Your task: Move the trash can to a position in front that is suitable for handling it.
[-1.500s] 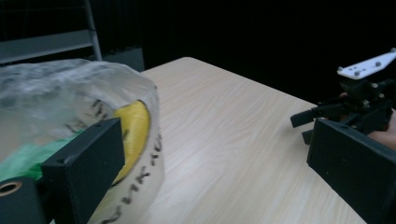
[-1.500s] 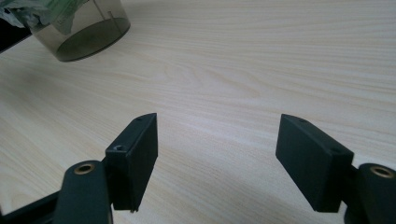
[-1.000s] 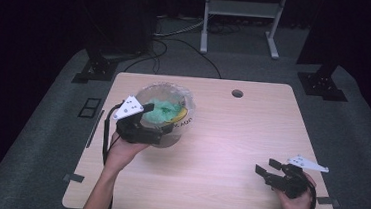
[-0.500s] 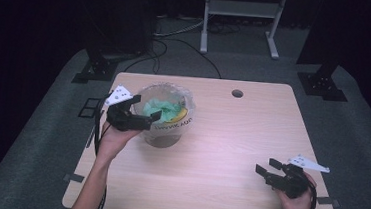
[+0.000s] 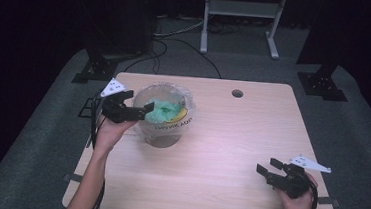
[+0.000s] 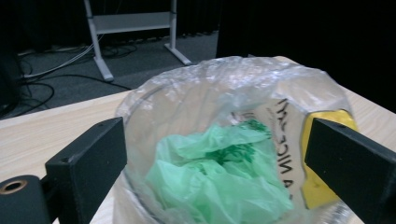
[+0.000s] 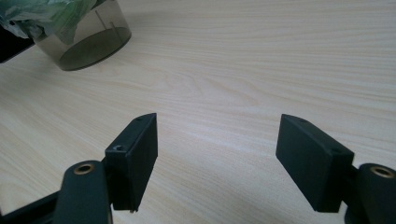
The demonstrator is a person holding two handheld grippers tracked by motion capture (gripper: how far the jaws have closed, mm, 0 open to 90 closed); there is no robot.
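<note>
A clear round bin (image 5: 164, 128) lined with a clear plastic bag (image 6: 219, 88) stands on the left half of the wooden table (image 5: 231, 133). Crumpled green plastic (image 6: 219, 182) lies inside the bag, and a yellow patch with printed letters (image 6: 322, 154) shows on its wall. My left gripper (image 5: 145, 107) is open at the bin's left rim, its jaws spread wide just above the bag's mouth. My right gripper (image 5: 264, 172) is open near the table's front right, low over bare wood, with nothing between its jaws. The bin's smoky base (image 7: 88, 39) appears at the top left of the right gripper view.
A round cable hole (image 5: 237, 93) sits near the table's far edge. Beyond the table are a white metal stand (image 5: 241, 13), black tripod feet (image 5: 93, 69) and cables on grey carpet. Bare wood stretches between the bin and the right gripper.
My left gripper has moved up and left from the bin's front side to its left rim. The right gripper has stayed put.
</note>
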